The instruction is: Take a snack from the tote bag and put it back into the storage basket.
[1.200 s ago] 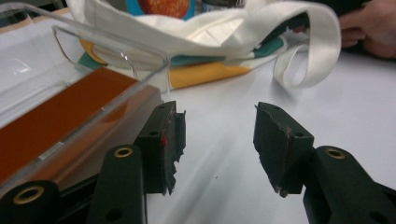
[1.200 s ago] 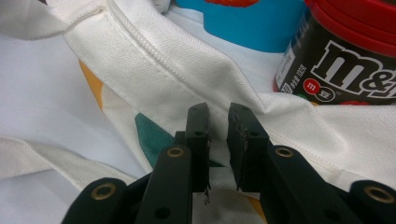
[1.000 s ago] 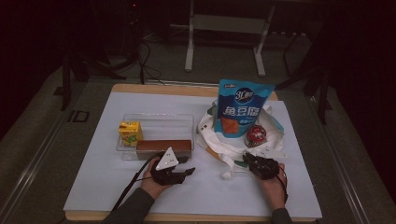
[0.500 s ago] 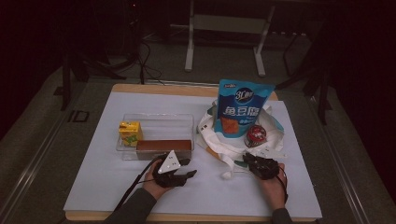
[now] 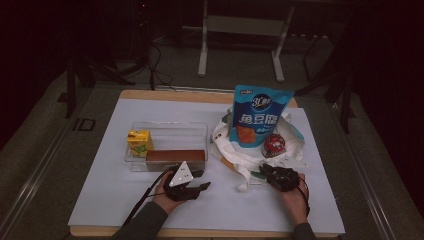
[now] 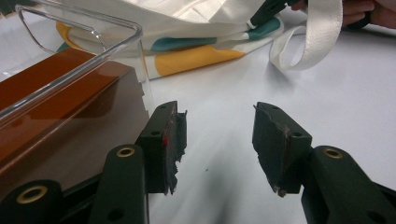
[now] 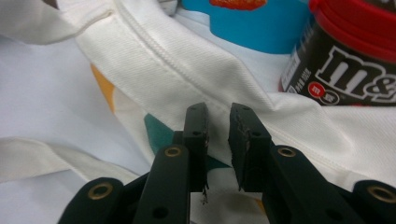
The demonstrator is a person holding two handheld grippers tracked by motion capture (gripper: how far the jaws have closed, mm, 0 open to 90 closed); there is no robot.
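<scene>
Nothing on the table has shifted since the earlier frame; only the right gripper [image 7: 218,122] has just eased its jaws slightly apart over the white cloth bag [image 5: 235,150], its near hem not visibly pinched. Left gripper [image 6: 219,140] rests spread and empty beside the clear tray [image 5: 202,131]. White sheet covers the table [image 5: 115,200]; dark room behind

- High view looks forward and down on the whole tabletop [image 5: 120,200] from afar.
- Left gripper view sits low, close beside the clear tray [image 6: 84,56].
- Right gripper view is tight on the cloth bag [image 7: 196,74], which all three views share.
</scene>
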